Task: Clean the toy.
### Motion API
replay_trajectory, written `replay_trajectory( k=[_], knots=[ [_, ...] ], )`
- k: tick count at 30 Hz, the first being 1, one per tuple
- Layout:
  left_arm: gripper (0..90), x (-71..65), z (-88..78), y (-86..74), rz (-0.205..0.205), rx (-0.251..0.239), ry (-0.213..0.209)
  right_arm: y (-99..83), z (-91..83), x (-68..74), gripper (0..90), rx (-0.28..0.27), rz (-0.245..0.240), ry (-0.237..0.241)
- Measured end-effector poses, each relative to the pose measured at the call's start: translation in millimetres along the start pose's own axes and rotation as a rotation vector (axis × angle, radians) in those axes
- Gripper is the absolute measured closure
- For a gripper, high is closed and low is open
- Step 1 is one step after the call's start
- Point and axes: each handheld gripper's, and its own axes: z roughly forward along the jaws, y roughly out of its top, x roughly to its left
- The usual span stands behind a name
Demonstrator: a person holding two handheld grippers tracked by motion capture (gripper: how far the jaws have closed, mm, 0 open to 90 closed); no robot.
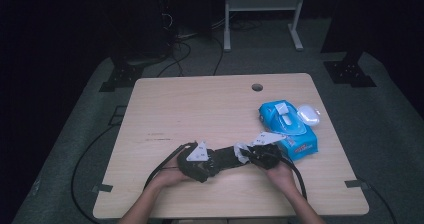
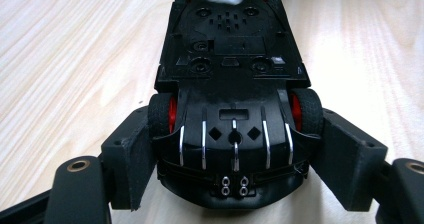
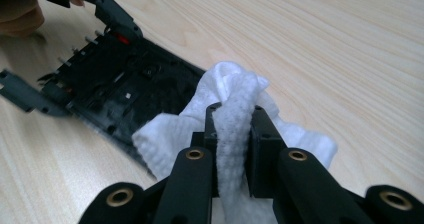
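Left claw (image 2: 235, 149) clamps upturned toy car (image 2: 232, 84); right claw (image 3: 234, 121) pinches wipe (image 3: 225, 119) against it.

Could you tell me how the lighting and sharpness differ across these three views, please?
High view: the room is dark, only the table is lit, and the toy car is a low-contrast black shape. Left gripper view: evenly lit and sharp, with small glints on the car's underside. Right gripper view: the white wipe is bright and crisp, while the nearest parts of the right hand-held gripper are soft.
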Motion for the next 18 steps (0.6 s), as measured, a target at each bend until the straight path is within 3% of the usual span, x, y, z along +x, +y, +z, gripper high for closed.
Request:
replay_trajectory(
  k=[4, 7, 11, 14, 16, 18],
  knots=[
    [24.9, 0.7, -1.1, 0.1, -0.003, -0.006, -0.004, -2.7, -0.4, -8.8, 81.2, 0.01, 0.023, -0.035],
    [24.9, 0.5, 0.4, 0.0, -0.007, -0.001, -0.003, -2.9, -1.9, -7.4, 81.1, 0.004, 0.036, -0.026],
    [24.9, 0.5, 0.6, 1.5, -0.006, -0.002, 0.003, 3.7, 5.1, 13.0, 81.2, -0.009, 0.0, 0.025],
    [24.9, -0.6, 1.2, 1.3, -0.007, 0.005, 0.005, 9.5, 12.2, 31.3, 81.1, -0.027, -0.035, 0.104],
    [24.9, 0.0, 1.5, 0.6, -0.009, 0.01, 0.003, 10.9, 13.8, 37.1, 81.0, -0.03, -0.057, 0.114],
    [24.9, -0.3, 1.5, 1.1, -0.017, 0.001, 0.003, 11.4, 14.1, 37.0, 81.1, -0.029, -0.04, 0.114]
  ],
)
